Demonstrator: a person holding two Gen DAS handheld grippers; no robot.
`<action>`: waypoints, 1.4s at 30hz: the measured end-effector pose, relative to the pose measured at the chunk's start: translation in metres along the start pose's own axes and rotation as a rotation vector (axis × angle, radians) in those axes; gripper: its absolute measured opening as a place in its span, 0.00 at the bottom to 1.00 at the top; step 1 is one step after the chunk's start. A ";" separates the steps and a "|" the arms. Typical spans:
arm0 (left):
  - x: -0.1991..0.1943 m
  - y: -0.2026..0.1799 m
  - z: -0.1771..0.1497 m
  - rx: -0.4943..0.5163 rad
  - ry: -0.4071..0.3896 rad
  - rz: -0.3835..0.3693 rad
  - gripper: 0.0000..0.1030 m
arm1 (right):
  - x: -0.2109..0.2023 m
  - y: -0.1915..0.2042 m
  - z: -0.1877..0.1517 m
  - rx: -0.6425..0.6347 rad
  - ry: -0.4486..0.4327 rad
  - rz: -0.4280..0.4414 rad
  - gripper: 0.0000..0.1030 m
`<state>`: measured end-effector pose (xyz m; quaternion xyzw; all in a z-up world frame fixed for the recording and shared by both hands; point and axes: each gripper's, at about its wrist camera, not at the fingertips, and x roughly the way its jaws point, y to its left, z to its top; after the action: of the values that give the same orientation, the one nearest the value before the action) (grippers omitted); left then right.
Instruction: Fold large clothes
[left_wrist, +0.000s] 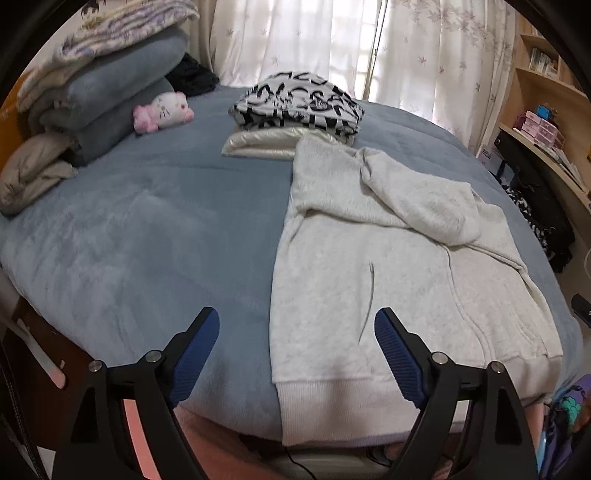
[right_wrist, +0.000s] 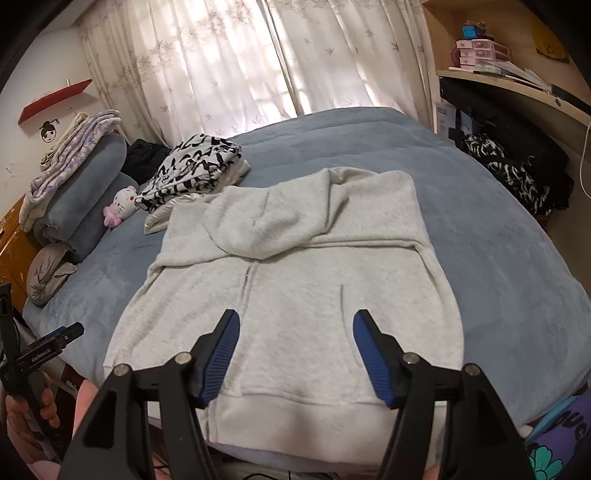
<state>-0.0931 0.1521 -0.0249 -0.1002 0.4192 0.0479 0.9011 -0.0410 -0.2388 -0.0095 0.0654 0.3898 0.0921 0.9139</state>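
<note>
Both my hand-held grippers, left (left_wrist: 297, 354) and right (right_wrist: 293, 356), gape empty above hoodie (right_wrist: 295, 295) hem. Risk: pinching single layer, fold skews; sleeves slip off hoodie.

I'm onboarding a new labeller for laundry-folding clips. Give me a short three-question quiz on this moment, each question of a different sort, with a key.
1. True or false: the left hand-held gripper is clamped on the hoodie's hem.
2. Multiple choice: what lies directly under the black-and-white patterned garment? A) a silver padded garment B) the pink-and-white plush cat C) the folded blue blankets
3. Fill in: the grey hoodie lies with its hood and sleeves folded in over its ____.

Key:
1. False; both it and the right hand-held gripper are open, gripping nothing.
2. A, the silver padded garment.
3. Chest (upper front); the hem hangs over the edge of the bed.
</note>
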 end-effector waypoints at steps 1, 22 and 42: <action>0.002 0.004 -0.002 -0.004 0.011 -0.015 0.86 | -0.001 -0.003 -0.003 -0.002 0.004 -0.005 0.63; 0.083 0.030 -0.045 -0.105 0.169 -0.278 0.88 | 0.022 -0.135 -0.064 0.176 0.137 0.046 0.63; 0.107 0.024 -0.042 -0.035 0.157 -0.427 0.88 | 0.054 -0.117 -0.084 0.167 0.212 0.370 0.36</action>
<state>-0.0596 0.1662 -0.1361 -0.2055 0.4563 -0.1446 0.8536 -0.0512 -0.3371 -0.1270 0.2014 0.4711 0.2318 0.8269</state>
